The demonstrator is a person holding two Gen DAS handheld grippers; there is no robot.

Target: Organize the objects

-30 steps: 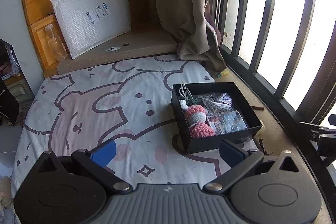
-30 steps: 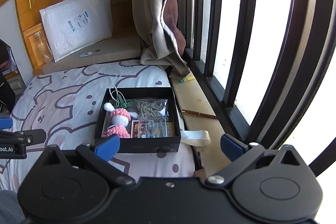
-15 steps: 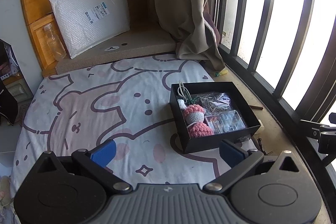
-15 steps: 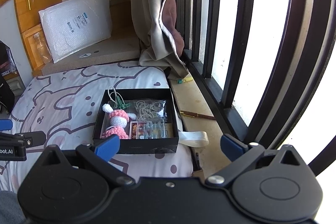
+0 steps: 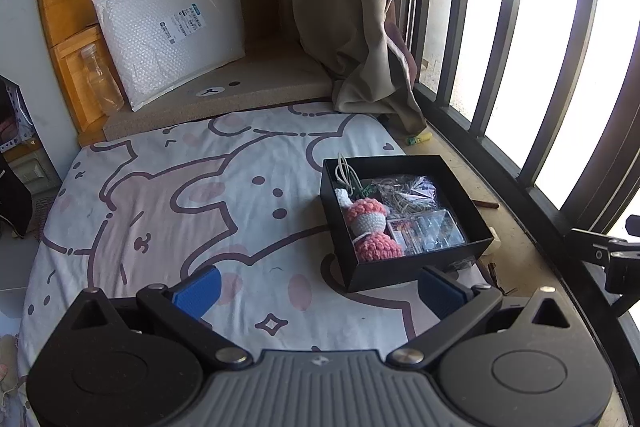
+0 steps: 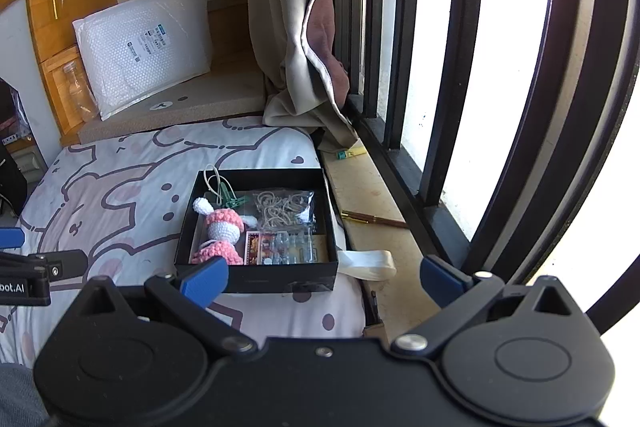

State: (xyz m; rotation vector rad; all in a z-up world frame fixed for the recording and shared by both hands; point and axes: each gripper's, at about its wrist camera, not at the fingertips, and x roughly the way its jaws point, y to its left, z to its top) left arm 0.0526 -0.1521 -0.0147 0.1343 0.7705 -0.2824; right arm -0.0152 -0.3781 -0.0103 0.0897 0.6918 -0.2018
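A black open box point(image 5: 416, 269) point(image 6: 280, 281) rests on a cartoon-print cushion point(image 5: 180, 195) beside the window. Inside it lie a pink crocheted doll point(image 5: 370, 227) point(image 6: 222, 233), a clear bag of rubber bands point(image 5: 408, 191) point(image 6: 282, 207), a clear plastic case point(image 5: 430, 229) point(image 6: 286, 243) and a green clip with cord point(image 6: 230, 197). My left gripper point(image 5: 320, 291) hovers open just short of the box's near wall, with nothing between its fingers. My right gripper point(image 6: 324, 277) is open too, near the box's front right corner and empty.
A bubble-wrap parcel point(image 5: 172, 35) leans at the back on a tan mat. A curtain point(image 5: 360, 19) hangs by the window bars point(image 6: 452, 67). On the sill ledge lie a brown pen point(image 6: 374, 221), a white tape strip point(image 6: 370, 265) and a yellow-green marker point(image 5: 418, 138).
Both views have shifted only slightly; the box sits a little lower and closer in the right wrist view. Both grippers stay open and empty.
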